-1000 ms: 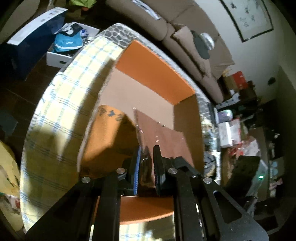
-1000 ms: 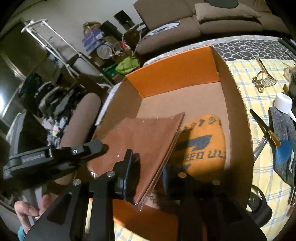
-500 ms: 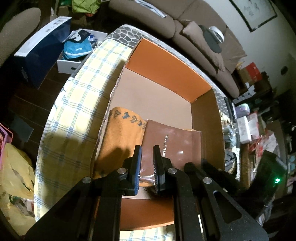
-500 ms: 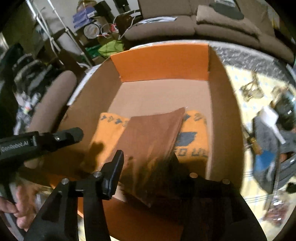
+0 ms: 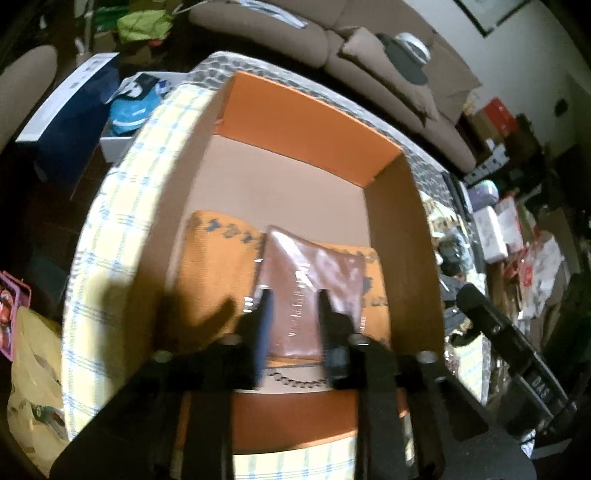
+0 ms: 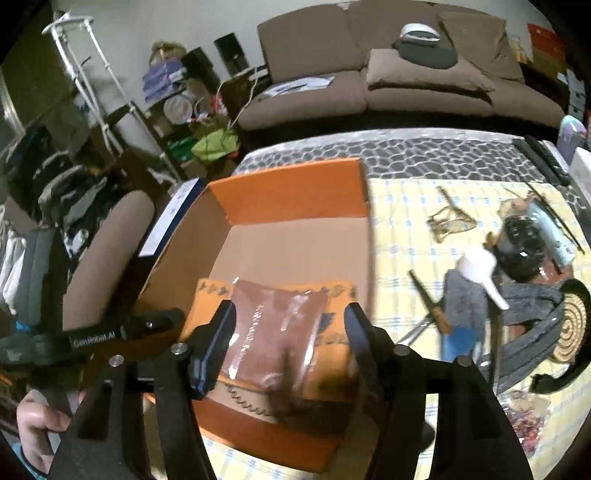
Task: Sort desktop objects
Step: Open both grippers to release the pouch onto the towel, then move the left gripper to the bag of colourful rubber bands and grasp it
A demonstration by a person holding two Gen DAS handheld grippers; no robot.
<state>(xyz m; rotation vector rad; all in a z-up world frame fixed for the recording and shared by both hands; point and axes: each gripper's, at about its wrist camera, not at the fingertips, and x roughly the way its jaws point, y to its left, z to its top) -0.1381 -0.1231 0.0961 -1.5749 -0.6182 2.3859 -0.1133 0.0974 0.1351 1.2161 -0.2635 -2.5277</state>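
One brown packet point(image 5: 314, 288) lies flat on an orange towel point(image 5: 214, 280) at the near end of the orange box point(image 5: 306, 122). We note both grippers, left point(image 5: 293, 325) and right point(image 6: 288, 332), above it, jaws opening, gripping nothing. Checked cloth point(image 6: 399, 229) to the right holds clutter.

A long brown fabric sofa point(image 6: 402, 74) with loose cushions is standing against a pale wall point(image 6: 122, 33). A framed picture point(image 5: 487, 14) is hanging above it. Cluttered boxes and bags are crowding the dim, dark floor point(image 5: 22, 206).
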